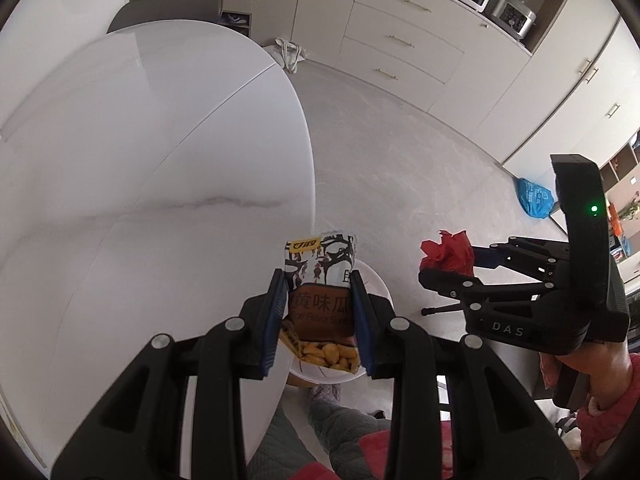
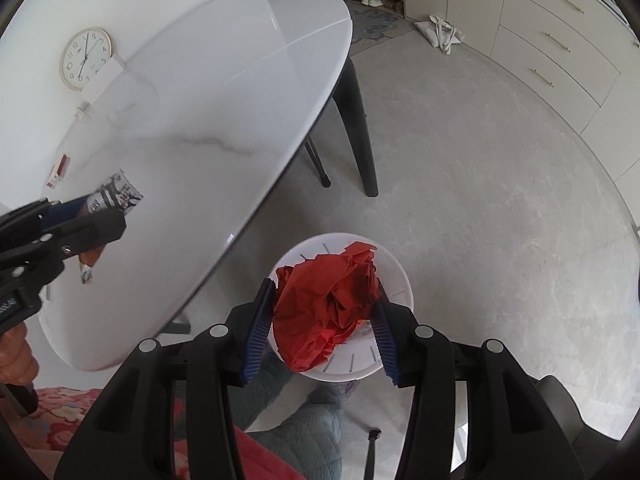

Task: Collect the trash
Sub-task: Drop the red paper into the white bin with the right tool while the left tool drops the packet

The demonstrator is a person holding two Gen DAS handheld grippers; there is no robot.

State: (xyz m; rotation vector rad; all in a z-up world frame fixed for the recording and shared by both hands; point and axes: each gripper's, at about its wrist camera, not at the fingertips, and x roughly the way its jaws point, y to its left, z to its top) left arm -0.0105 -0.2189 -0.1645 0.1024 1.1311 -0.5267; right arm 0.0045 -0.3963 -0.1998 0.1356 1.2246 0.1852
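the white bin [image 2: 394, 276] stands on the floor just off the table [image 2: 208, 120] edge, below both hands, so each piece of trash is likely being carried out over it to drop in. the right hand-held gripper [image 2: 326, 316] holds the red paper [image 2: 326, 308] directly above the bin's mouth, its jaws about half open and pressing the crumpled wad from both sides. the left hand-held gripper [image 1: 320, 312] is closed narrow on the snack bag [image 1: 320, 280], pads clamped on its sides, the torn end hanging down with yellow pieces showing. that bag hangs at the table edge, seemingly over the bin rim [image 1: 382, 280], though the fisheye bends the view. a clock [image 2: 85, 58] leans at the table's far side.
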